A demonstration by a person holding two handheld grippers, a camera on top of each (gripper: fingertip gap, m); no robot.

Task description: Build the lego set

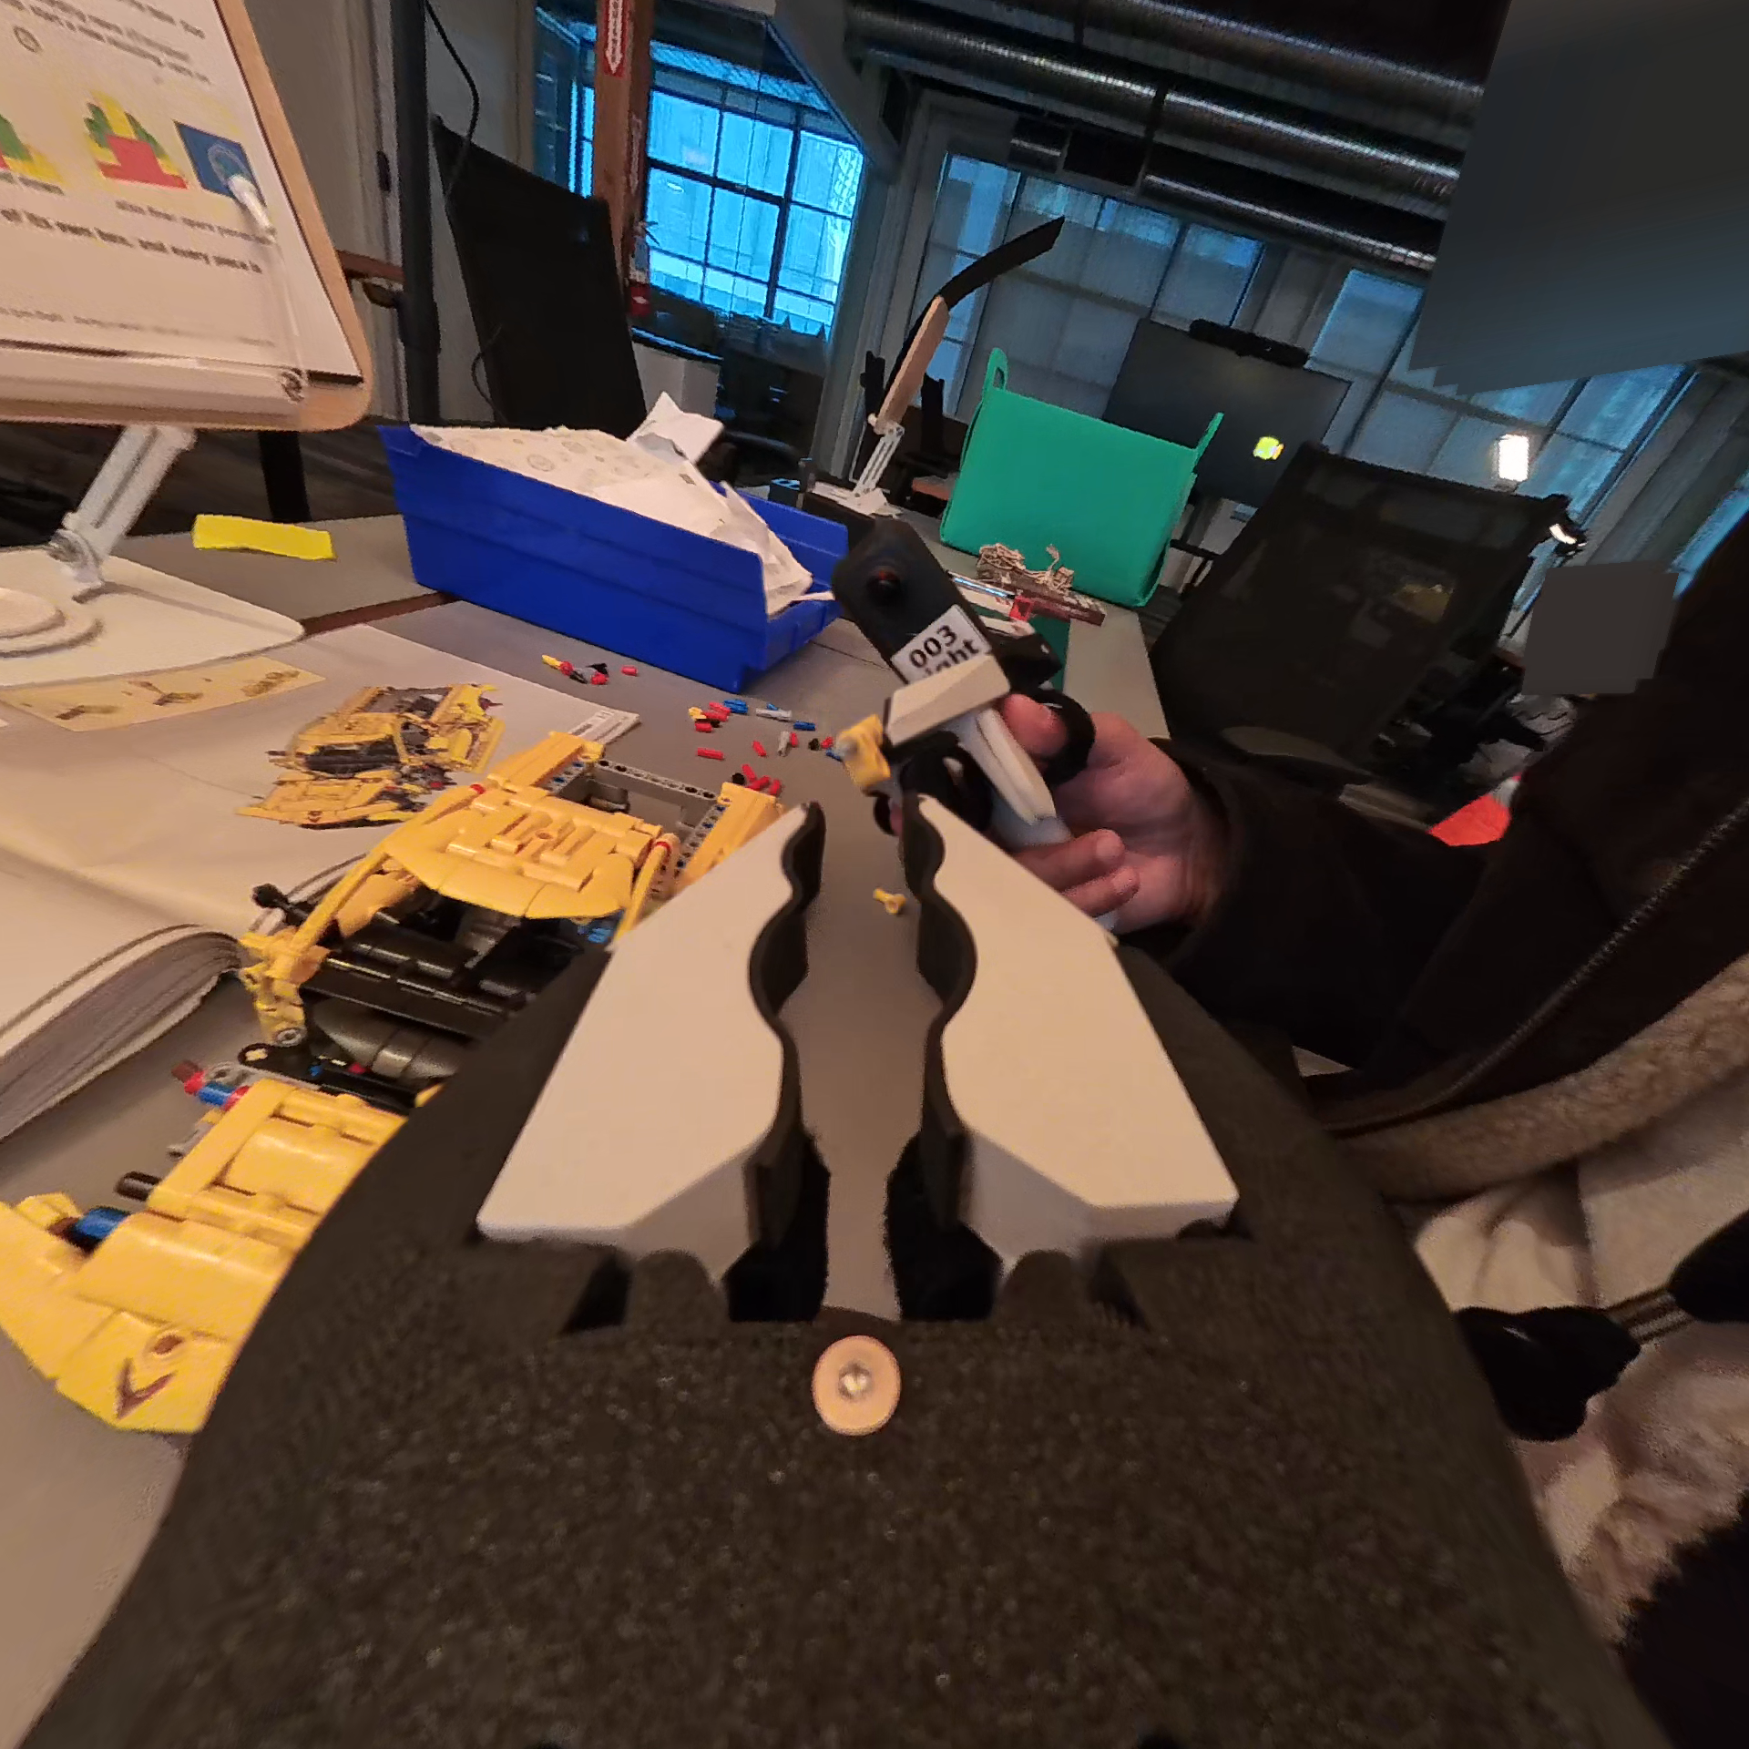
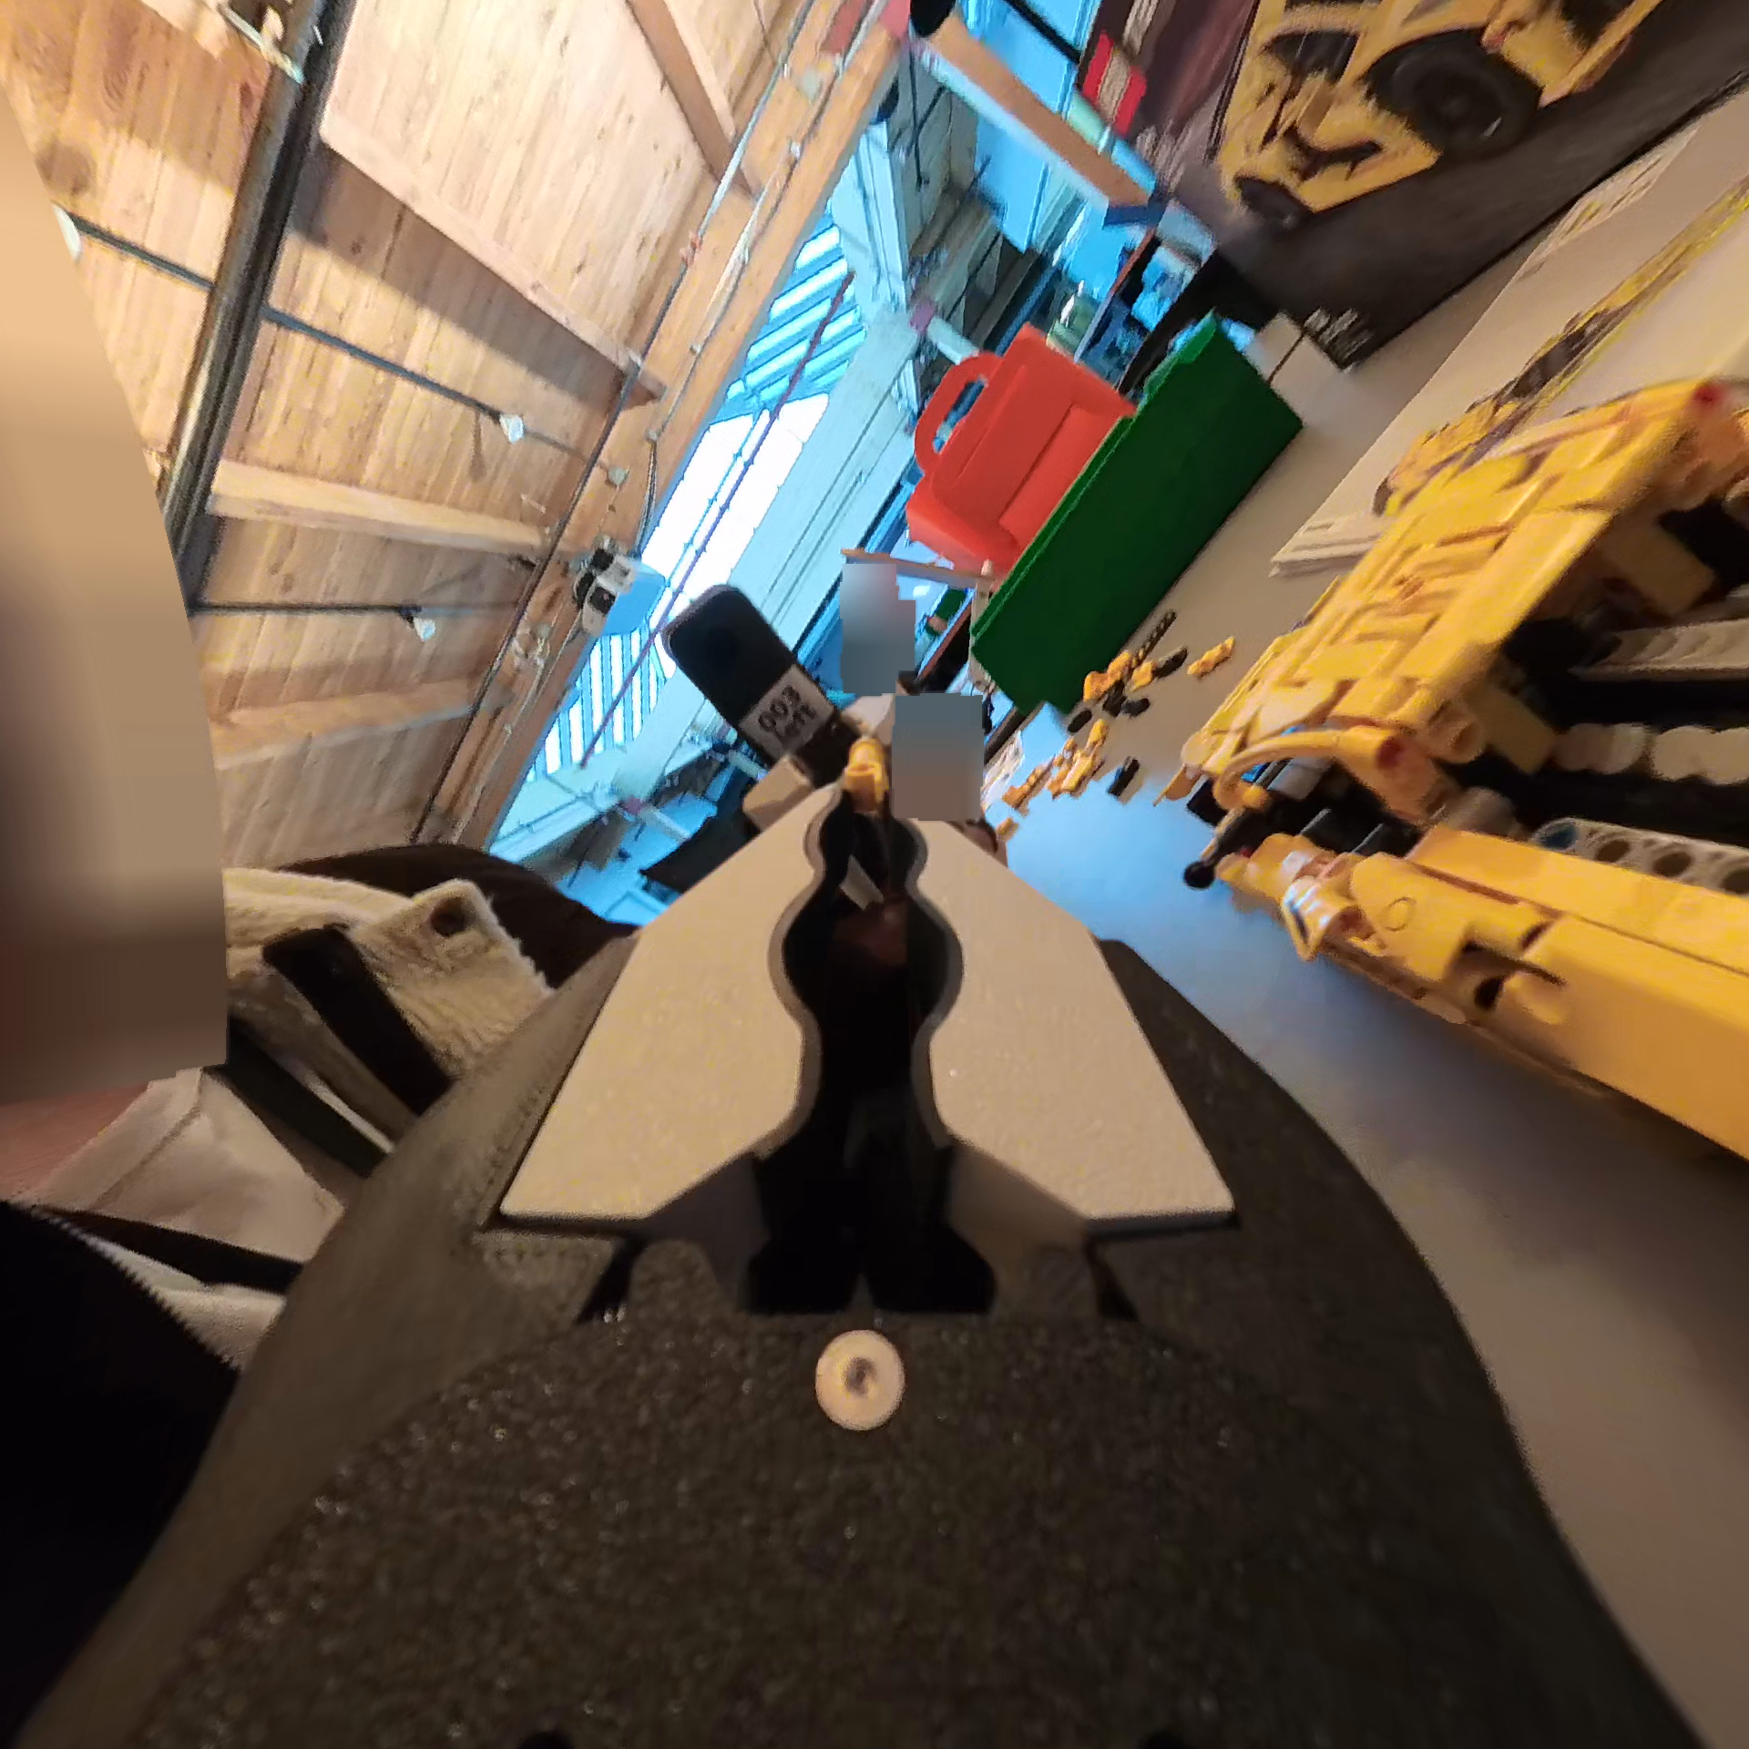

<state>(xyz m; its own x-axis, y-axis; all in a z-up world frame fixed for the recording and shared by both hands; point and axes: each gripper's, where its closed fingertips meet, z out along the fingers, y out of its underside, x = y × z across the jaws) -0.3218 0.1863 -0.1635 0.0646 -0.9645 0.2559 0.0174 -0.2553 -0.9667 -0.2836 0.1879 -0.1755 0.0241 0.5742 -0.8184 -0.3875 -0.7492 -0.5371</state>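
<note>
A half-built yellow Lego car (image 1: 530, 852) lies on the grey table left of my left gripper; it also fills the right side of the right wrist view (image 2: 1467, 719). My left gripper (image 1: 863, 819) is open and empty above the table, with a tiny yellow piece (image 1: 888, 899) lying on the table between its fingers. My right gripper (image 2: 869, 816), also seen in the left wrist view (image 1: 875, 757), is held in a hand just beyond the left fingertips. It is shut on a small yellow Lego piece (image 2: 863, 768), which also shows in the left wrist view (image 1: 859, 750).
An open instruction book (image 1: 189, 786) lies under the car. Loose red, blue and yellow pieces (image 1: 748, 733) are scattered behind it, with more (image 2: 1117, 700) by a green bin (image 2: 1136, 530). A blue bin (image 1: 587, 577), a green bag (image 1: 1069, 492) and a sheet on a stand (image 1: 142, 208) stand at the back. The gap from one gripper's tips to the other's is roughly 5 cm.
</note>
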